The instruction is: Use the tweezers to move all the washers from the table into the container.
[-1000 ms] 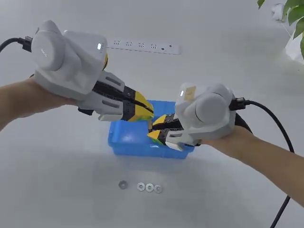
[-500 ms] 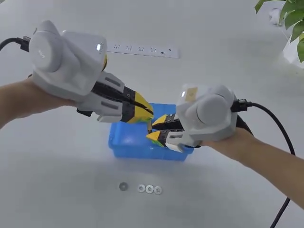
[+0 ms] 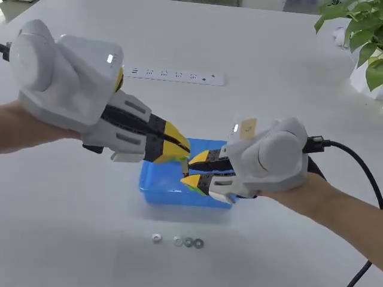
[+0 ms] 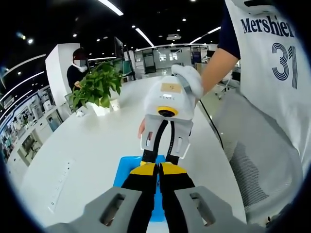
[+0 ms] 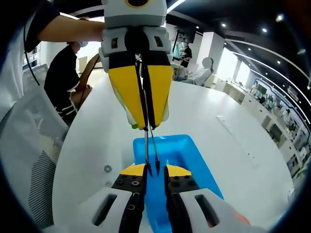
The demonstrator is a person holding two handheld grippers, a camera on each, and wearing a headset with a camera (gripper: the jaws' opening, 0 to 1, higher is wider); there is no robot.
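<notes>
My left gripper comes in from the left and is shut on a pair of thin metal tweezers, which point down over the blue container. My right gripper faces it from the right, open, its yellow jaws standing on either side of the tweezers' tips. In the right gripper view the tips hang between my own jaws, above the container. Several washers lie in a short row on the white table in front of the container; one washer shows left of it.
A white power strip lies on the table beyond the container. A potted plant stands at the far right corner. A black cable trails from the right gripper. People stand beyond the table.
The head view has shifted and both grippers sit slightly lower in it. They stay tip to tip over the container, and the washers have not moved.
</notes>
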